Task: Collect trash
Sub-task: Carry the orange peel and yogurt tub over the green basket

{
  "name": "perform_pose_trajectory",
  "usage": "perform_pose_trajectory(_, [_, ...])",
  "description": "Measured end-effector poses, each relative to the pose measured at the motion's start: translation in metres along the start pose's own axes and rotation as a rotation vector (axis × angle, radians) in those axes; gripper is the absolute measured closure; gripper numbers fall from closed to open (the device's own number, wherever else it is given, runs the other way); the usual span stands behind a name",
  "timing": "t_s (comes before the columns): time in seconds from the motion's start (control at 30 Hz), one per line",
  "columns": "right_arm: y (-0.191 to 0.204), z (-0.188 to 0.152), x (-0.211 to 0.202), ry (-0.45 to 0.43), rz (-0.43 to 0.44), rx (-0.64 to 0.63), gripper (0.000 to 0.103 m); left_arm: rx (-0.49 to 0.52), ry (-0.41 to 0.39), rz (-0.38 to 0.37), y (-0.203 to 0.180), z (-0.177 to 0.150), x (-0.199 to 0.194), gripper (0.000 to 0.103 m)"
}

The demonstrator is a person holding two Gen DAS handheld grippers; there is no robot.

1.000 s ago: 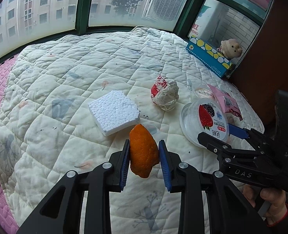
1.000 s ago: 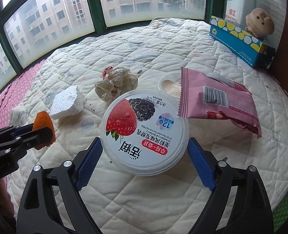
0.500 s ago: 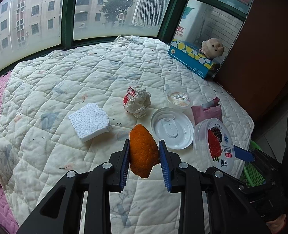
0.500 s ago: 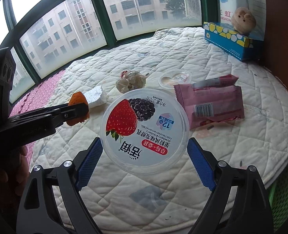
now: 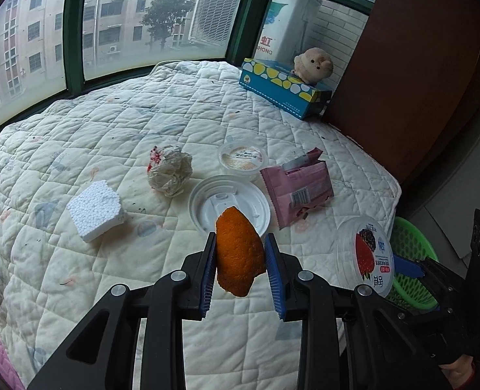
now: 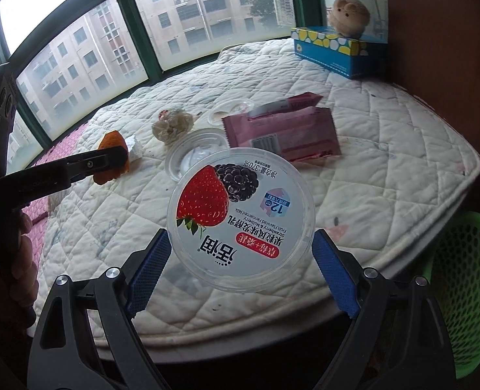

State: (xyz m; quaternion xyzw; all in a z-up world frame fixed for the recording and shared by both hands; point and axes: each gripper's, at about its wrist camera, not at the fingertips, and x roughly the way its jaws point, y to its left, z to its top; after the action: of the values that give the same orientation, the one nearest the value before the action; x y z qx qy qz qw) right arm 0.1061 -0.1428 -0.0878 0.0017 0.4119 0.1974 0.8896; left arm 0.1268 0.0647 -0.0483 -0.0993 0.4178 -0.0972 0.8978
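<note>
Pinching an orange peel point(image 5: 238, 255) between its blue pads, the left gripper point(image 5: 240, 271) hangs above the quilted bed point(image 5: 175, 113), jaws closed on it. The right gripper point(image 6: 240, 260) has its jaws spread wide around a yogurt tub point(image 6: 241, 219), held off the bed near a green basket point(image 6: 464, 279). On the quilt lie a white lid point(image 5: 228, 204), pink wrapper point(image 5: 297, 187), crumpled paper point(image 5: 170, 174) and foam block point(image 5: 95, 209).
</note>
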Motion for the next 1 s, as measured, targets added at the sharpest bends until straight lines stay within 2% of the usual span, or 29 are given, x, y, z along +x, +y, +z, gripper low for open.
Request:
perform_pose_trajectory(0.23, [-0.061,-0.02,-0.033,-0.029,-0.142,0.088,0.016,0.09,0.033,-0.093,-0.062,0.0,0.022,0.075])
perform_pose_trajectory(0.63, [-0.185,-0.072,-0.088,-0.028,-0.363,0.323,0.015,0.247,0.091,-0.227,-0.177,-0.001,0.054,0.075])
perform_pose_trajectory(0.8, [-0.219,-0.094,-0.099,-0.007,-0.405,0.391,0.015,0.303,0.116,-0.269,-0.22,-0.006,0.065,0.075])
perform_pose_trajectory(1.0, [-0.235,-0.11,-0.105,-0.002,-0.42,0.432,0.014,0.353,0.146,-0.308,-0.259,-0.013,0.079,0.075])
